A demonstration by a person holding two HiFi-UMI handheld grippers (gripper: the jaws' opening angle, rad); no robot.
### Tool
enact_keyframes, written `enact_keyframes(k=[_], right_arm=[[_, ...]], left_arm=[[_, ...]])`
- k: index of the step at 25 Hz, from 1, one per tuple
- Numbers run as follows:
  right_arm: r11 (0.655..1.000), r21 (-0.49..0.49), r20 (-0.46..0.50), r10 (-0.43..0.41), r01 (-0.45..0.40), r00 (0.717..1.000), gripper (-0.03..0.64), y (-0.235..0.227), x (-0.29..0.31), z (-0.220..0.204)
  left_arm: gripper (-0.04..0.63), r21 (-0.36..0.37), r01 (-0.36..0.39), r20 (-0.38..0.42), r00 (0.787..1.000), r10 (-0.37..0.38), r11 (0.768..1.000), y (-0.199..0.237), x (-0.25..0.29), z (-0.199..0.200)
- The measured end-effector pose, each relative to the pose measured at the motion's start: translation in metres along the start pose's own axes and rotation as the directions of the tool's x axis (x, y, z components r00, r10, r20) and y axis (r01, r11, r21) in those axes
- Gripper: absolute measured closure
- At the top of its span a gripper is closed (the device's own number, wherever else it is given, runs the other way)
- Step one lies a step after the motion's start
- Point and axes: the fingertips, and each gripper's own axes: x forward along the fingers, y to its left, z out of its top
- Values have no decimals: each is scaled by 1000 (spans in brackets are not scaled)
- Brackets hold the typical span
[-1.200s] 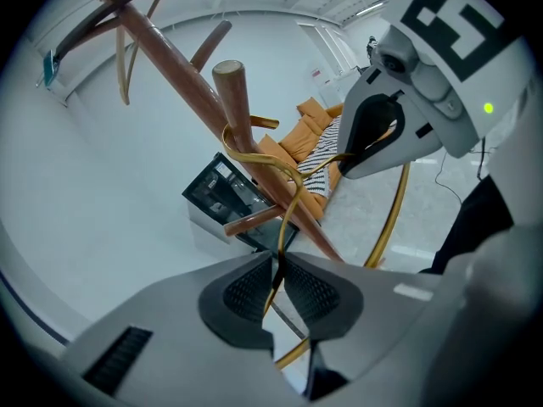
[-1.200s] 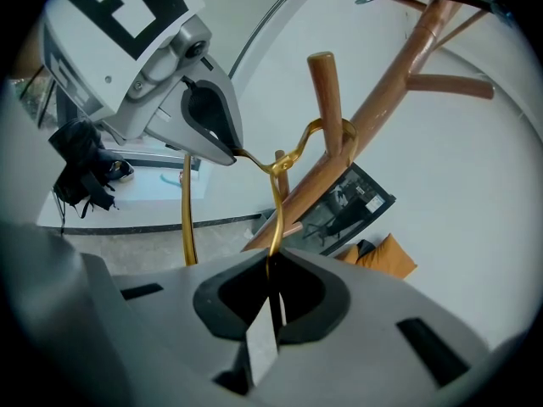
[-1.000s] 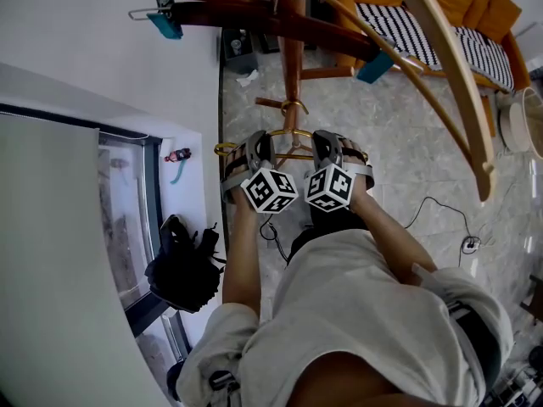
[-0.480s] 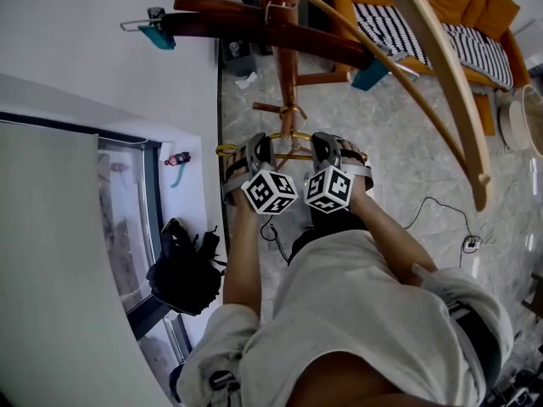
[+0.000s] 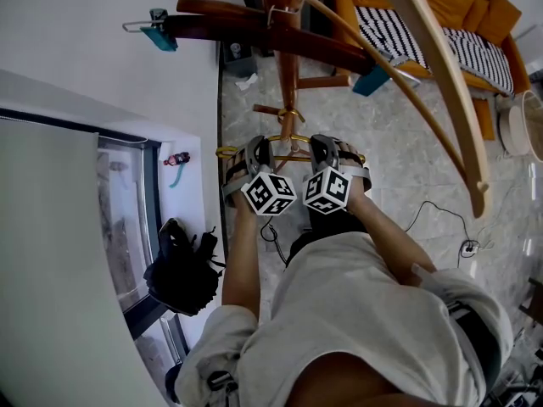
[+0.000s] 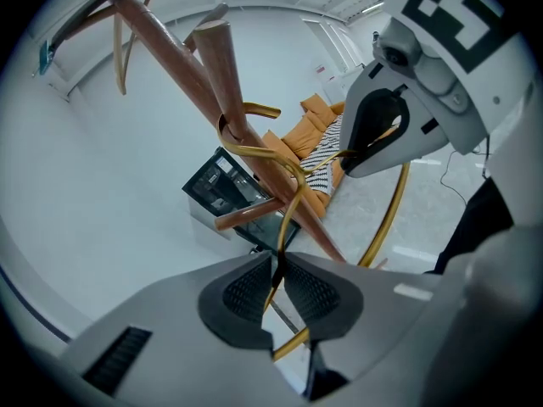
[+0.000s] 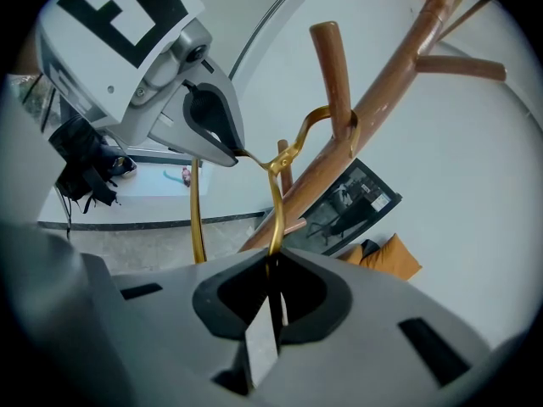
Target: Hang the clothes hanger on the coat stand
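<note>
The left hand-held gripper (image 6: pixel 277 280) and the right hand-held gripper (image 7: pixel 273 285) are each clamped on the gold wire clothes hanger (image 7: pixel 276 206), side by side. Just beyond them, its hook curls around an upturned peg (image 7: pixel 332 66) of the wooden coat stand (image 5: pixel 291 66).

Grey marbled floor (image 5: pixel 407 151) beneath; white wall (image 5: pixel 85 41) and window (image 5: pixel 123 219) lay left of the left claw (image 5: pixel 254 149); an orange sofa (image 5: pixel 475 2) stood beyond the right claw (image 5: pixel 329 147).
</note>
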Motion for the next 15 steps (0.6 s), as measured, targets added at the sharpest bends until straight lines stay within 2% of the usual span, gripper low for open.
enact_keyframes(k=[8, 12, 15], right_arm=[[1000, 12, 5, 24, -24, 1000, 595, 4, 3, 0], [999, 45, 40, 21, -22, 999, 473, -2, -1, 3], [997, 76, 68, 21, -26, 997, 440, -5, -5, 6]], left_arm=[[548, -43, -35, -10, 999, 35, 998, 6, 4, -2], [527, -79, -52, 1, 999, 52, 996, 9, 0, -1], [474, -107, -66, 10, 998, 67, 992, 12, -4, 0]])
